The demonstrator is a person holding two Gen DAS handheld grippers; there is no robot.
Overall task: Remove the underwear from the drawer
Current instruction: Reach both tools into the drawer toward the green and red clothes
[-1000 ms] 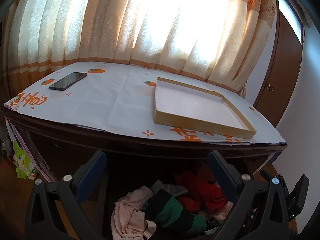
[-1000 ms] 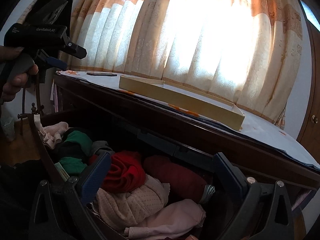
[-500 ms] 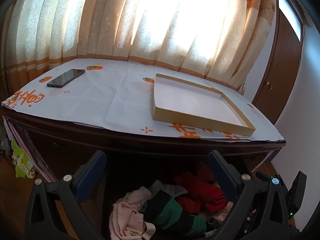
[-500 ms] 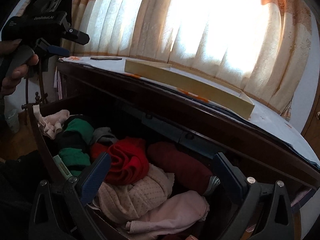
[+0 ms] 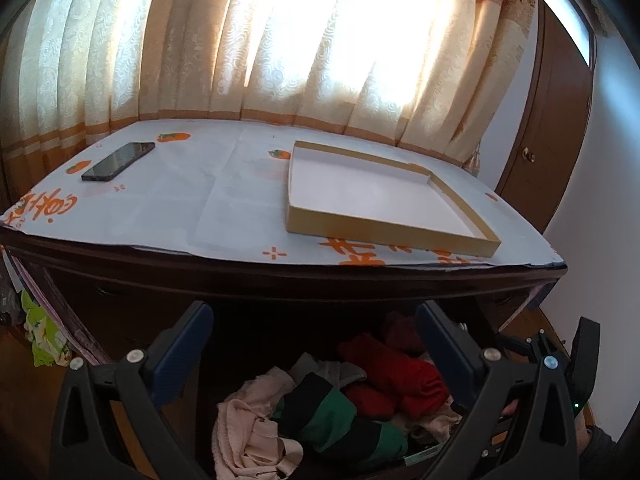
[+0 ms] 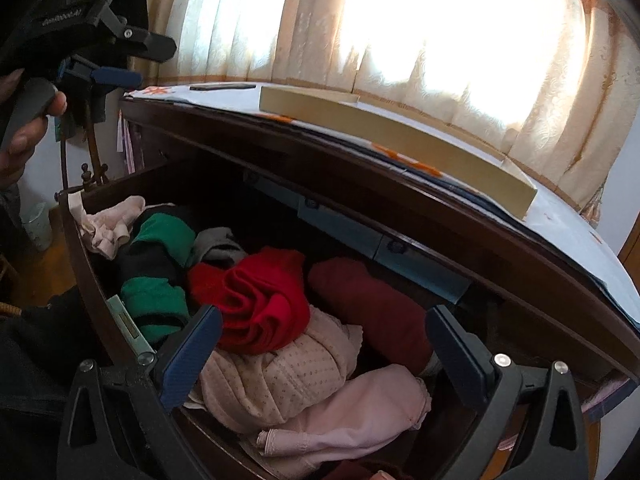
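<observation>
Right tool (image 6: 320,344) hangs released above the drawer (image 6: 86,280), nearest the red underwear (image 6: 260,300); left tool (image 5: 316,344) released too. Next: descend, pinch.

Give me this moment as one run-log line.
drawer: open, full of garments | left gripper: open, empty, above drawer | right gripper: open, empty, over red garment | tray: on desktop | nothing grasped yet
</observation>
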